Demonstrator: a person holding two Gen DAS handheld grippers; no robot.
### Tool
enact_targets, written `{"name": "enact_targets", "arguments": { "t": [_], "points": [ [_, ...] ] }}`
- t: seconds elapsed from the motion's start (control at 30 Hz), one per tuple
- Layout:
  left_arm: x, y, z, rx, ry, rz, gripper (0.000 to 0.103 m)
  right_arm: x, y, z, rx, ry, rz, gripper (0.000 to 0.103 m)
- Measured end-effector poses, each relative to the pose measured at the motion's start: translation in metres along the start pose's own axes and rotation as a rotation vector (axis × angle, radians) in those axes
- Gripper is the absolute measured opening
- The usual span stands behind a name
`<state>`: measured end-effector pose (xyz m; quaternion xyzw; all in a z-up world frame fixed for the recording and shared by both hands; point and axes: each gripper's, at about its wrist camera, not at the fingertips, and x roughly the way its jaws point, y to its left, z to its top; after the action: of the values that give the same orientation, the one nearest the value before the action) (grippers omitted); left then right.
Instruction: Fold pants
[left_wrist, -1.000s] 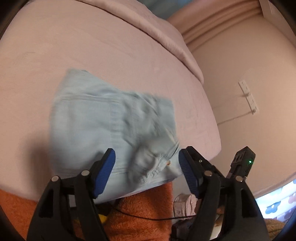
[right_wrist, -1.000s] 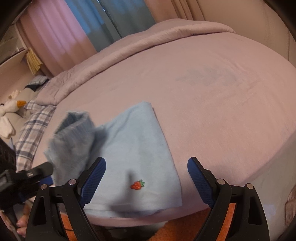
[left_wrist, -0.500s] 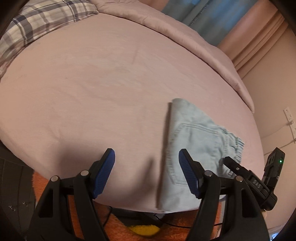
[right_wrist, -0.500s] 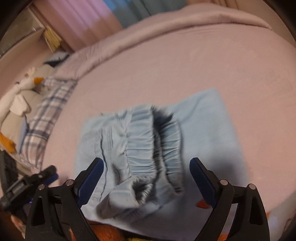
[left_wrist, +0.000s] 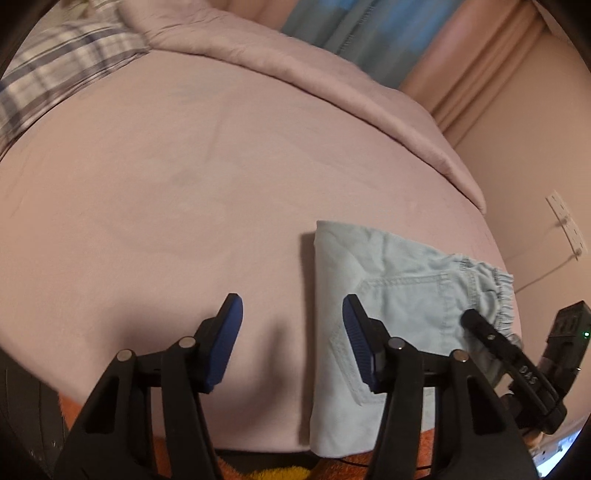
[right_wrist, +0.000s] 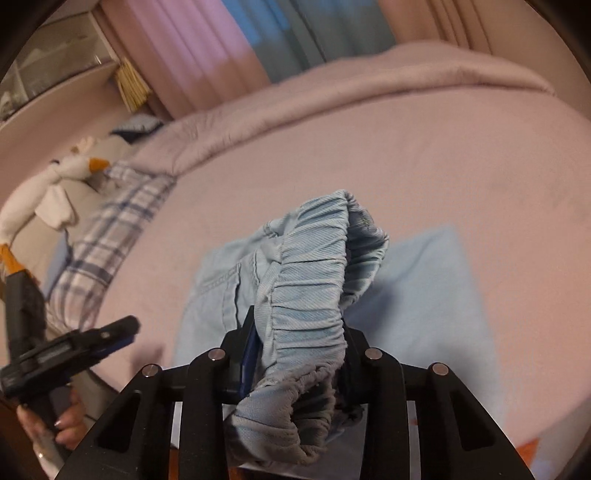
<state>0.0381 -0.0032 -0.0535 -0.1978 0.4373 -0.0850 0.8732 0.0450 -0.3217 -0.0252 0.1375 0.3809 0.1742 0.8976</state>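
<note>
Right gripper (right_wrist: 295, 354) now clamped on the gathered elastic waistband (right_wrist: 314, 291) of the small light-blue denim pants (left_wrist: 388, 295); half a second back its jaws stood wide apart with the waistband loose between them. The band is bunched and lifted off the cloth beneath, curling up toward my right camera.

Left gripper (left_wrist: 291, 332) is spread open and holds nothing. It has swung off the pants and now hangs over bare pink bed sheet (left_wrist: 184, 184), with the pants' folded left edge just behind its right finger.

Pants lie near the front edge of the bed, toward its right side, already doubled into a rough rectangle. From the left view, the back pocket faces up and the ruffled waistband end sits at the far right, where the right gripper's black finger meets it.

Judgement: the fold is mostly in; this grip looks like the start of one more fold or a tidy of the waistband end. With only one gripper on the cloth, the lower layer could drag or the stack skew when I pull.

Striped plaid pillow (right_wrist: 107, 236) and white goose plush (right_wrist: 55, 184) sit well clear at the left.
</note>
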Motion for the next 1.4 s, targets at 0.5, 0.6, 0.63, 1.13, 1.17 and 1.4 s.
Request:
{"name": "enact_targets", "arguments": {
  "t": [0.5, 0.6, 0.63, 1.13, 1.17, 1.4],
  "points": [
    [0.097, -0.030, -0.013, 0.104, 0.191, -0.021, 0.042, 0.024, -0.069, -0.014, 0.095, 0.064, -0.197, 0.036],
    [0.092, -0.024, -0.023, 0.108, 0.197, -0.032, 0.042, 0.027, -0.067, -0.014, 0.091, 0.069, -0.200, 0.036],
    [0.090, -0.023, -0.025, 0.115, 0.197, -0.032, 0.042, 0.026, -0.068, -0.013, 0.088, 0.068, -0.200, 0.037],
    [0.050, -0.005, -0.073, 0.107, 0.228, -0.067, 0.043, 0.025, -0.068, -0.017, 0.099, 0.056, -0.199, 0.039],
    [0.050, -0.006, -0.074, 0.108, 0.229, -0.067, 0.043, 0.025, -0.068, -0.017, 0.096, 0.056, -0.200, 0.039],
    [0.044, 0.000, -0.081, 0.073, 0.270, -0.100, 0.045, 0.023, -0.069, -0.019, 0.104, 0.054, -0.204, 0.041]
  ]
}}
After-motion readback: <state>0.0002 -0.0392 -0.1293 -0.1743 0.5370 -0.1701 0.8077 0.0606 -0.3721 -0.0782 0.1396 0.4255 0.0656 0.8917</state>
